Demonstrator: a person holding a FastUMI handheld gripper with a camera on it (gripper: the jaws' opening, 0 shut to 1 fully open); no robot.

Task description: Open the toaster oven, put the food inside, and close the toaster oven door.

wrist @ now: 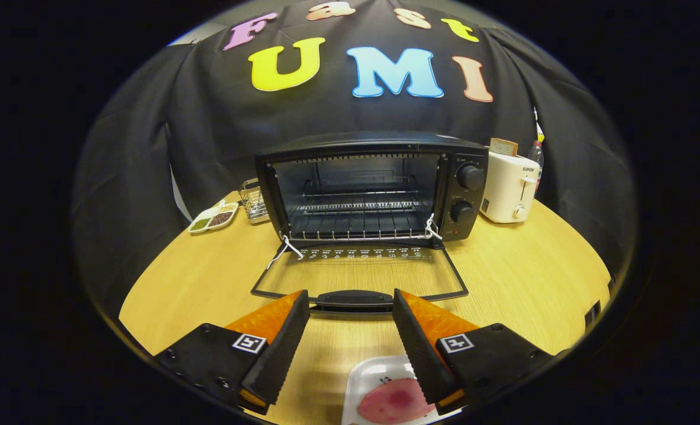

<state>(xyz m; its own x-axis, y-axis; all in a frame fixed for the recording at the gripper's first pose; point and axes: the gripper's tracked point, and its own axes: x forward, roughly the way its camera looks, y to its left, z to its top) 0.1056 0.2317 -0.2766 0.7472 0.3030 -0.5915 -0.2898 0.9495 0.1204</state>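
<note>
Jaws (350, 307) apart over wooden table (533, 283); toaster oven (373, 186) faces the camera at frame centre, door (359, 277) flat open.

A black toaster oven (373, 186) with a matt metal-looking shell and glossy plastic knobs (470, 176) is seen at the rear of a smooth, pale wood-grain table (527, 283). Its clear glass door (359, 277) is laid flat open, and thin bright wire racks (359, 206) are shown inside. A glossy white plastic toaster (509, 186) is set beside it. The spread fingers (282, 348) of the gripper (350, 348) are faced with ribbed, matt pads. The backdrop is draped matt cloth (149, 147).
</note>
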